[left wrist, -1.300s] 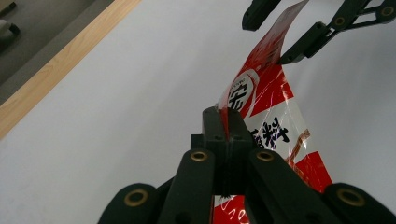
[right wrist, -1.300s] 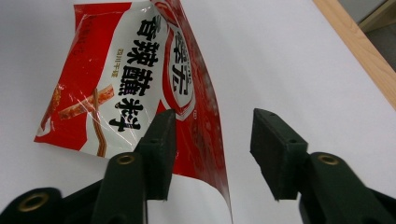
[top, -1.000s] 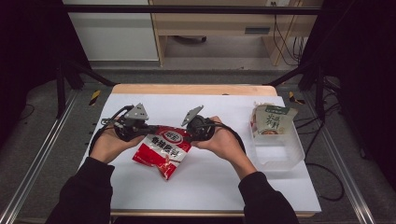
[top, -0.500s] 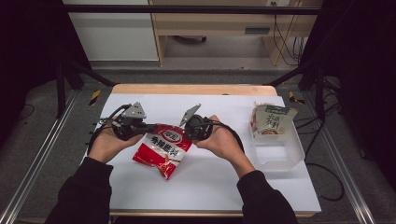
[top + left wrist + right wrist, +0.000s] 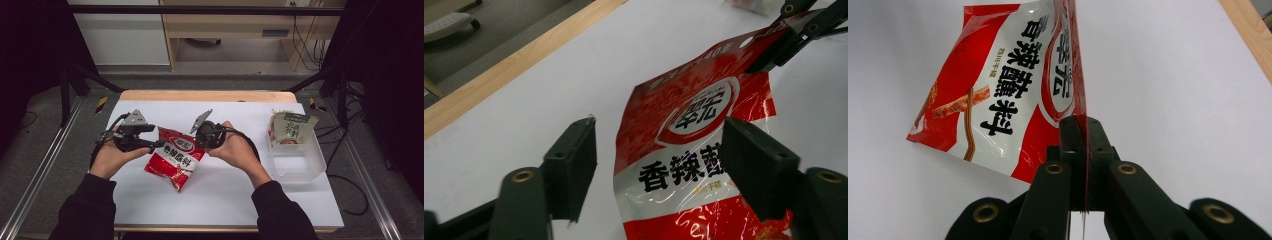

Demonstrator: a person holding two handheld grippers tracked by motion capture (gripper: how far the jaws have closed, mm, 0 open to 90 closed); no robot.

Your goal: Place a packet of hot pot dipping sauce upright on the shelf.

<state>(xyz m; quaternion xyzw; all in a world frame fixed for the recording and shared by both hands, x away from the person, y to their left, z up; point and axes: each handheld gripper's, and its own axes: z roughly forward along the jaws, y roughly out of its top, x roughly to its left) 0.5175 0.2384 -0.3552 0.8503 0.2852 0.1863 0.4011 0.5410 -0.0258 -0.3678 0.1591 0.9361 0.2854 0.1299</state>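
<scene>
A red and white snack packet (image 5: 174, 159) hangs tilted over the white table (image 5: 225, 195), its lower end resting near the middle. My right gripper (image 5: 201, 142) is shut on the packet's top edge (image 5: 1075, 75), and the thin seam runs between its jaws (image 5: 1083, 131). The left gripper (image 5: 156, 144) sits just left of the packet. Its jaws have just been opening and now stand apart (image 5: 664, 150). The packet's left side (image 5: 684, 150) lies between them, but neither pad touches it. The right gripper's jaws (image 5: 796, 27) clamp the packet's far corner.
A clear plastic tub (image 5: 300, 167) stands at the table's right edge, with a green and white packet (image 5: 291, 128) leaning in its far end. The table's wooden far edge (image 5: 205, 96) runs behind the hands. Metal rails flank the table.
The left gripper has let go of the packet's left side, opened its jaws and drawn slightly left. The right gripper stays clamped on the top edge and has not moved.
</scene>
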